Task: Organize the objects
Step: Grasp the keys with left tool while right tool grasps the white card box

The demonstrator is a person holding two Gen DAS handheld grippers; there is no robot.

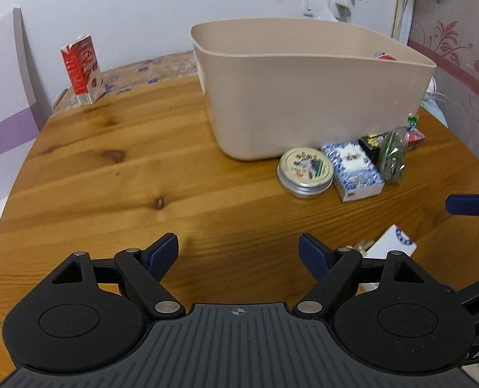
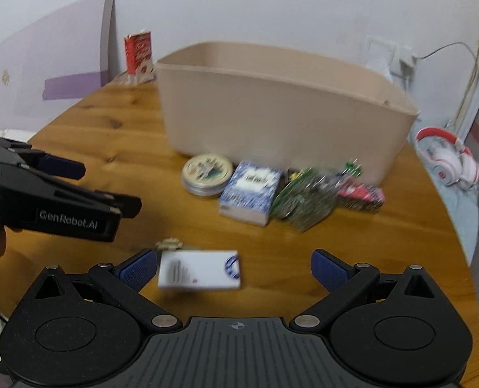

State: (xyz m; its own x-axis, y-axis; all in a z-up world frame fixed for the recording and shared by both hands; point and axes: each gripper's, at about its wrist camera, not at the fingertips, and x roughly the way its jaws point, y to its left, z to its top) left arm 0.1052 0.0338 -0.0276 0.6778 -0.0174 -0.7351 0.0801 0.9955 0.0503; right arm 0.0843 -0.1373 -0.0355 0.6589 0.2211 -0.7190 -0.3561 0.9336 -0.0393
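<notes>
A beige plastic bin stands at the back of the round wooden table. In front of it lie a round tin, a blue-white box, a green clear packet and a red-black packet. A white card box lies nearest. My left gripper is open and empty over bare wood. My right gripper is open, with the white box between its fingers, closer to the left one.
A red carton stands at the table's far left edge. Something red shows inside the bin. White-red headphones lie off the table to the right. The left gripper's body sits left of the right one.
</notes>
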